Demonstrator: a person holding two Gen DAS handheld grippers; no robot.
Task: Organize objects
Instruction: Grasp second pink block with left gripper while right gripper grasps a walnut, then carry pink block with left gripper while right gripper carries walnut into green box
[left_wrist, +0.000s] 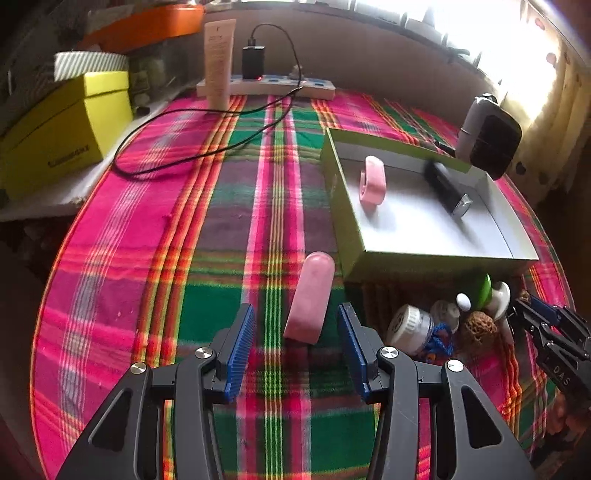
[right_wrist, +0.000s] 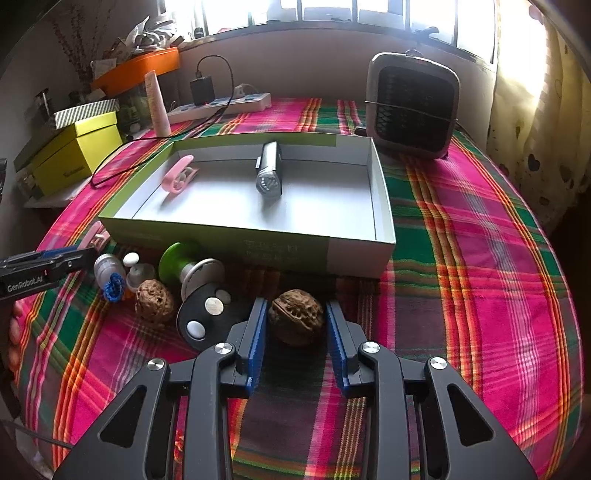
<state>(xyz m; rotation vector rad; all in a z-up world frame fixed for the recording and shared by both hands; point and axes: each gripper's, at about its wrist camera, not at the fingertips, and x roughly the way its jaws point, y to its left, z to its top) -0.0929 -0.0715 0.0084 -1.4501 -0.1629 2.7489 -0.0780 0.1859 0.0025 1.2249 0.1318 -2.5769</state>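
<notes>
— How will that walnut (right_wrist: 296, 320) on the bench handle?

— Hard, light, bumpy; it may roll. My right tongs (right_wrist: 296, 334) gape around its widest part, untouched. My left tongs (left_wrist: 297, 347) gape, empty.

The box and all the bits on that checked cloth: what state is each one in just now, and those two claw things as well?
Box: open, no lid.
Pink clip in box: lying flat.
Flashlight in box: on its side.
Pink clip on cloth: lying between open left gripper fingers, ungripped.
Walnut: on cloth, between open right gripper fingers.
Second walnut: loose on cloth.
Charger: plugged into power strip.
</notes>
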